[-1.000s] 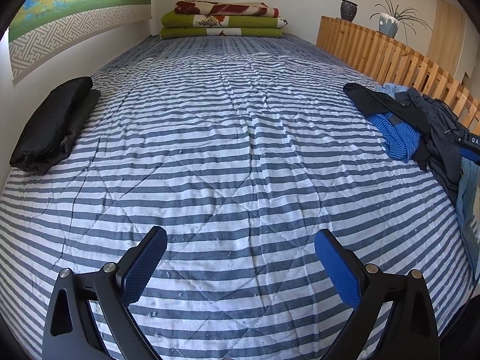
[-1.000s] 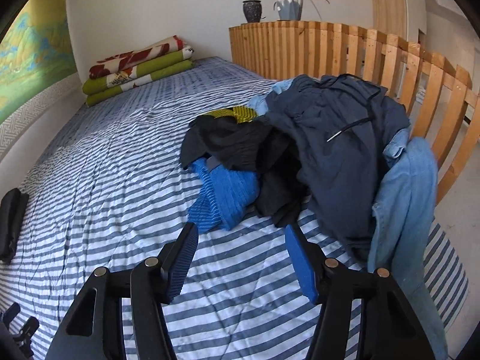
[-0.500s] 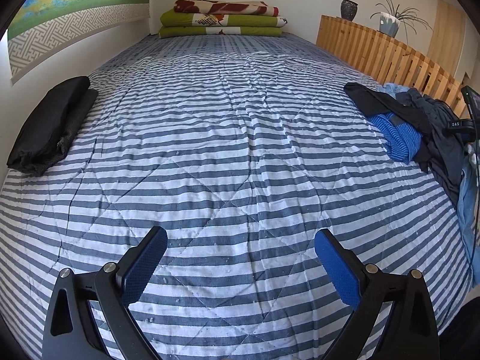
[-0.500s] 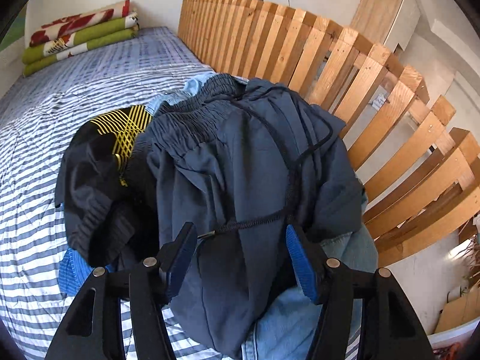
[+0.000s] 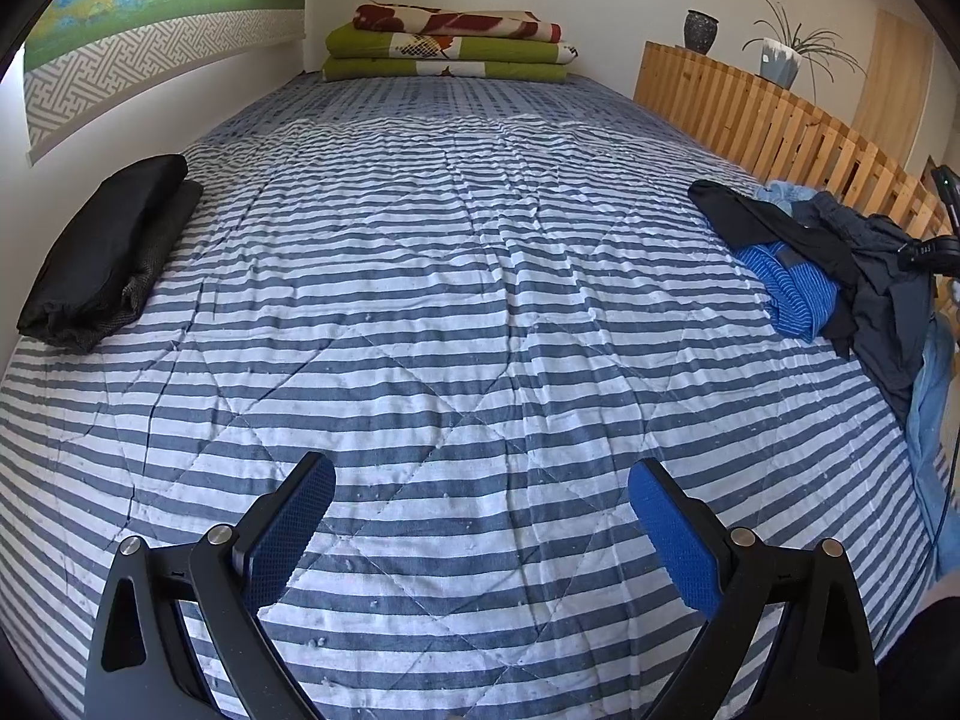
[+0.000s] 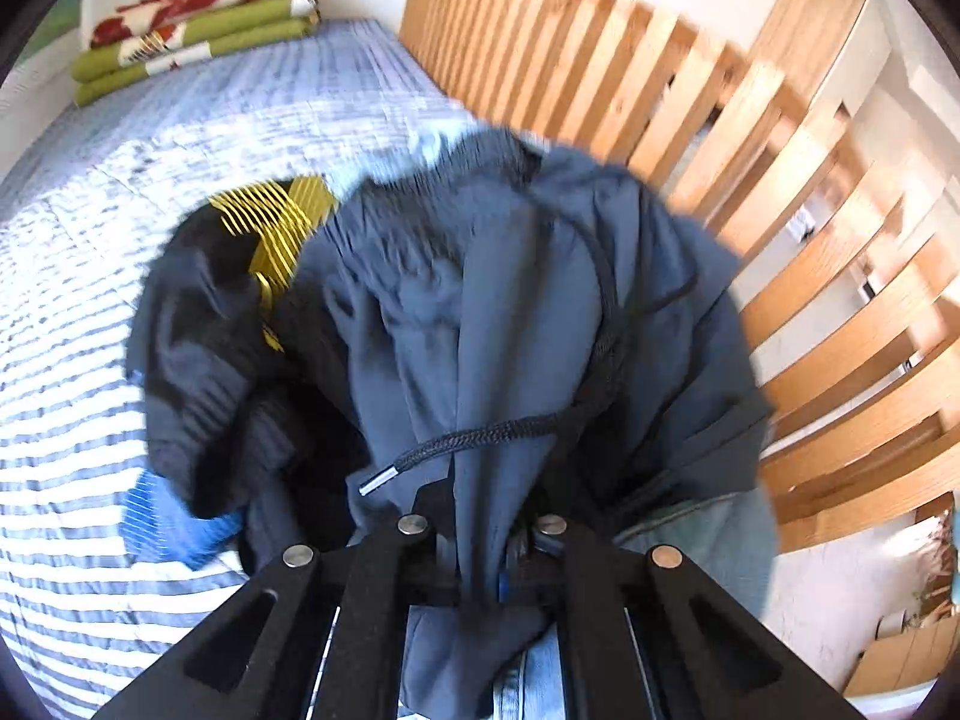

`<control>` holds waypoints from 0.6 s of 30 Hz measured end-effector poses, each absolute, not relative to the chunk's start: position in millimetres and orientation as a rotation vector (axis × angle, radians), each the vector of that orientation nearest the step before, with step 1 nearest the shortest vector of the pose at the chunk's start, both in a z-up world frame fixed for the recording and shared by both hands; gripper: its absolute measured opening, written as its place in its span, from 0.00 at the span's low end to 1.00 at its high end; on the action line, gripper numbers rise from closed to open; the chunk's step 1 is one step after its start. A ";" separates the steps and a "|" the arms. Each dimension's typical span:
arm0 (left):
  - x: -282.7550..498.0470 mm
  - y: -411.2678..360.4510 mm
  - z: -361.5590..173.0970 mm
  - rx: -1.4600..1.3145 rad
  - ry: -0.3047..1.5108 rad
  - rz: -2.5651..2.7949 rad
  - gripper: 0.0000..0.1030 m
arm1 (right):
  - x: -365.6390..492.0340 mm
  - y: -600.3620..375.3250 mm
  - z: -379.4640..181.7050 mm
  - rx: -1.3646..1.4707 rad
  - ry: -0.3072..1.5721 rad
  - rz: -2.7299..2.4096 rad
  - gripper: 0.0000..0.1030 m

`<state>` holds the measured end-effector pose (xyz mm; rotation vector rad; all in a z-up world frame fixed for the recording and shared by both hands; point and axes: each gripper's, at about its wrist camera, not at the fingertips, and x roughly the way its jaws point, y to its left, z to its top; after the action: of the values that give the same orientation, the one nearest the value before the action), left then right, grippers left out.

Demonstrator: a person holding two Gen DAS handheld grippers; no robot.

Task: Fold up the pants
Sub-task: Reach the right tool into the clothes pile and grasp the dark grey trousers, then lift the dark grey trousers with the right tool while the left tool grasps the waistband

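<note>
Right gripper (image 6: pixel 480 546) has swung onto the clothes pile by the rail and just clamped the grey pants (image 6: pixel 480 312); pick secured, folding not begun. Left gripper (image 5: pixel 480 516) hangs open over the bedspread (image 5: pixel 456 312).

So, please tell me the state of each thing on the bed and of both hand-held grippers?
Left hand-held gripper: open, empty, above the bedspread.
Right hand-held gripper: just closed, shut on the grey-blue pants.
Grey-blue pants: crumpled, unfolded, on top of the pile.
Black garment: folded, by the wall.
Blankets: folded, stacked.
</note>
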<state>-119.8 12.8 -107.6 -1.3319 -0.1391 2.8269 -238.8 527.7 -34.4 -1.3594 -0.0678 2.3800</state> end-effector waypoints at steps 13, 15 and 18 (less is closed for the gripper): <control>-97.7 -24.3 -60.4 -1.188 -0.234 2.943 0.97 | -160.8 354.1 142.0 -1.086 -0.151 2.893 0.04; -92.3 -38.9 -52.6 -1.166 -0.248 2.985 0.97 | -162.4 304.2 155.5 -1.082 -0.188 3.003 0.04; -81.9 -69.6 -41.1 -1.134 -0.300 3.049 0.97 | -151.8 242.2 174.3 -1.113 -0.158 3.175 0.04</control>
<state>-81.9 -69.6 -41.1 -1.1336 -0.3001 3.0493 -151.8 242.2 174.3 -1.1128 -0.1580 3.1754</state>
